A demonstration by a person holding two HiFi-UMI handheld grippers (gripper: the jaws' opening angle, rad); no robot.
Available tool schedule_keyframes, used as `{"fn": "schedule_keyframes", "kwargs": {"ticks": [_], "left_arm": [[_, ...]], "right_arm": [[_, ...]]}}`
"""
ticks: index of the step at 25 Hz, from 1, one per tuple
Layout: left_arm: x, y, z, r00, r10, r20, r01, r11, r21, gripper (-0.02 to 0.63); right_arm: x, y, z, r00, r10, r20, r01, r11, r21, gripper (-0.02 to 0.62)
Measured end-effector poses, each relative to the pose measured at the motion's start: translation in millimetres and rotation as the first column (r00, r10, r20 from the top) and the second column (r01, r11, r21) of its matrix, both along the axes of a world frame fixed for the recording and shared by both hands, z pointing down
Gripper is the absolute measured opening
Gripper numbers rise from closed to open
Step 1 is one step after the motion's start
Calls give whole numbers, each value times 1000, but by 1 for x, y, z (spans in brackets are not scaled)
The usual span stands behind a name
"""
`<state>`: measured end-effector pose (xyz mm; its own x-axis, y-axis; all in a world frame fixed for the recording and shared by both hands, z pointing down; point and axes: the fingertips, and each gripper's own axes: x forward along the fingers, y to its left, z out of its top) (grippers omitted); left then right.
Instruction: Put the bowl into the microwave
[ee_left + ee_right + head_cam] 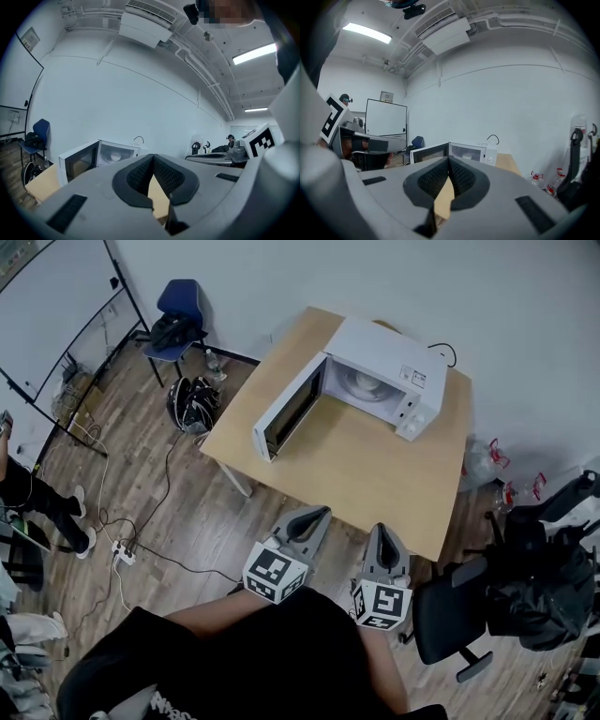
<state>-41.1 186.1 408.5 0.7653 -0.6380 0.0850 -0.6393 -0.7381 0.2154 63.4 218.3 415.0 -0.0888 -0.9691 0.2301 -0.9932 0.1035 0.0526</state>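
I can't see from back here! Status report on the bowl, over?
Left gripper and right gripper both shut, empty, short of the table. Bowl sits inside microwave. Door open, nothing in the way.

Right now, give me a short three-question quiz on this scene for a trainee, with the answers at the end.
1. True or false: the microwave has its door shut.
2. Where is the white bowl? A: on the table. B: inside the microwave. C: held in a gripper.
3. Fill in: the left gripper and the right gripper both have jaws that are ____, with nothing between them.
Key: 1 false; 2 B; 3 shut.
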Motion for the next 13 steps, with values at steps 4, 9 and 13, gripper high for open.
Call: {"fn": "schedule_keyframes", "kwargs": {"ticks": [4, 9, 13], "left_arm": [[9, -5, 3, 1000, 11, 24, -11, 1000, 6, 12], [16, -16, 1, 999, 41, 24, -41, 999, -3, 12], [20, -26, -1, 998, 52, 19, -52, 999, -9, 12]], "right_arm": [[6, -4, -1, 1000, 9, -10, -9, 1000, 1, 60], [10, -15, -1, 1000, 20, -5, -20, 1000, -14, 60], [7, -25, -7, 998, 10, -56, -11, 1000, -9, 60]]}}
